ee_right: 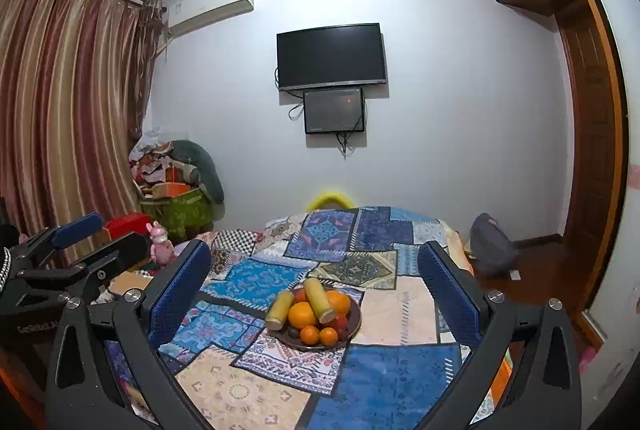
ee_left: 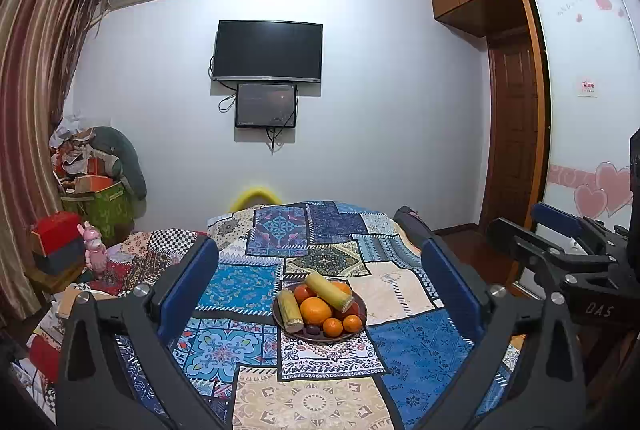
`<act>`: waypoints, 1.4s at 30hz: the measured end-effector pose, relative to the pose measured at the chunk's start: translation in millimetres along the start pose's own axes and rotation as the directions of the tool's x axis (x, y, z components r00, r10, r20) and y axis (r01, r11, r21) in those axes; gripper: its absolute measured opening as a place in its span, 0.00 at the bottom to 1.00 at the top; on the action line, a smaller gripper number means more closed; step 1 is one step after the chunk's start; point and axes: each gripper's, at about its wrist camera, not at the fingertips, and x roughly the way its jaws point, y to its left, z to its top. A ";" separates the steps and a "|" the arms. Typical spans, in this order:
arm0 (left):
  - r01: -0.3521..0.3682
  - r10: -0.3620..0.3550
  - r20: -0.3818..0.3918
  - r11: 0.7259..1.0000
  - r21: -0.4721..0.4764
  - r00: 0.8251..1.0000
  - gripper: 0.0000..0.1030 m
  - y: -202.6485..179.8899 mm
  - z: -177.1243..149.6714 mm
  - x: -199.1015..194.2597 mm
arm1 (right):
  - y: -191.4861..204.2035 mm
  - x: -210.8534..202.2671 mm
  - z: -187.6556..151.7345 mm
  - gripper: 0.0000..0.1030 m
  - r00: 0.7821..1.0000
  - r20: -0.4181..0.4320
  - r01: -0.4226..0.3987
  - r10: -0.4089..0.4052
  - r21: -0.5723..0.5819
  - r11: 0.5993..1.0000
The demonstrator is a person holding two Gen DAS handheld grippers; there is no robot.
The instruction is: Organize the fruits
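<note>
A dark round plate (ee_left: 360,304) (ee_right: 355,318) sits on a patchwork cloth and holds several fruits: a large orange (ee_left: 316,310) (ee_right: 303,314), small tangerines (ee_left: 333,326) (ee_right: 310,334), red fruits and two yellow-green cane sections (ee_left: 328,292) (ee_right: 318,294). My left gripper (ee_left: 320,262) is open and empty, held above and short of the plate. My right gripper (ee_right: 314,262) is open and empty, also above and short of it. The right gripper shows at the right in the left wrist view (ee_left: 532,230); the left gripper shows at the left in the right wrist view (ee_right: 104,238).
The patchwork cloth (ee_left: 420,350) (ee_right: 400,370) covers the table. A pink rabbit figure (ee_left: 94,248) (ee_right: 160,242), red boxes (ee_left: 56,232) and a cluttered green bin (ee_left: 104,205) stand at the left. A grey bag (ee_right: 492,244) lies on the floor at the right. A wardrobe (ee_left: 516,149) stands right.
</note>
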 end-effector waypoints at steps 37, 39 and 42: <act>0.010 -0.011 -0.035 1.000 -0.015 0.999 1.00 5.8 -4.1 9.3 | 1.8 -10.5 2.5 1.00 0.999 0.006 0.044 -0.044 -0.012 0.999; 0.015 -0.016 -0.038 1.000 -0.018 0.999 1.00 5.6 -4.7 10.4 | 1.7 -11.0 3.0 1.00 0.999 0.007 0.044 -0.044 -0.011 0.999; 0.025 -0.026 -0.046 1.000 -0.017 0.999 1.00 4.5 -4.8 12.0 | 1.4 -10.9 3.5 1.00 0.999 0.008 0.047 -0.047 -0.013 0.999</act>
